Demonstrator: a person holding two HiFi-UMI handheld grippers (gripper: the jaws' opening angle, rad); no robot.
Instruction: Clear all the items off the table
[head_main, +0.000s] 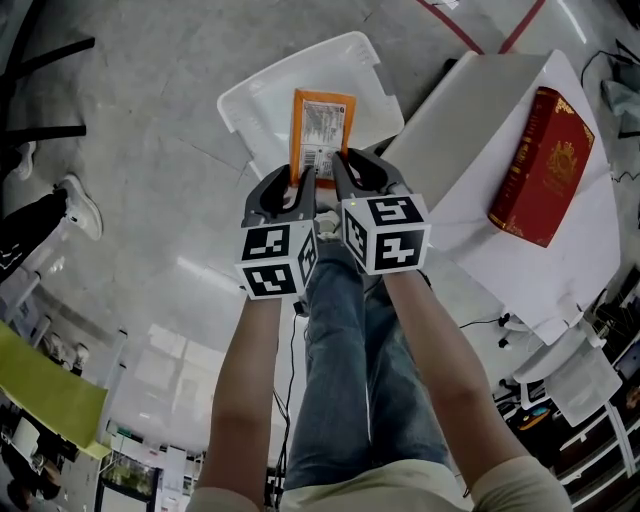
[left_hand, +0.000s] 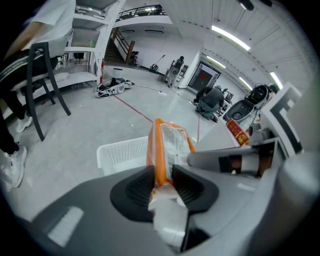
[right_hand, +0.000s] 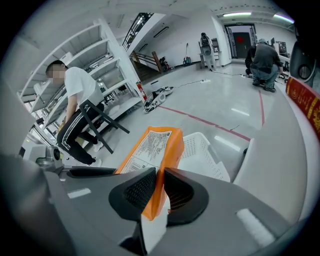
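Now, orange packet (head_main: 322, 130) above white basket (head_main: 258, 108)

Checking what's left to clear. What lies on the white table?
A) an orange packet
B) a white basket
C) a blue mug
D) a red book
D: the red book lies on the table; the orange packet hangs over the basket.

1. The packet (head_main: 322, 128) is orange, with a white printed label.
2. The basket (head_main: 262, 100) is white, its walls dotted with holes.
3. The book (head_main: 545, 165) is dark red with gold ornament.
4. The left tool (head_main: 305, 178) and right tool (head_main: 340, 162) are grey with black pads (left_hand: 135, 192); their cubes (head_main: 278, 260) show black-and-white squares.
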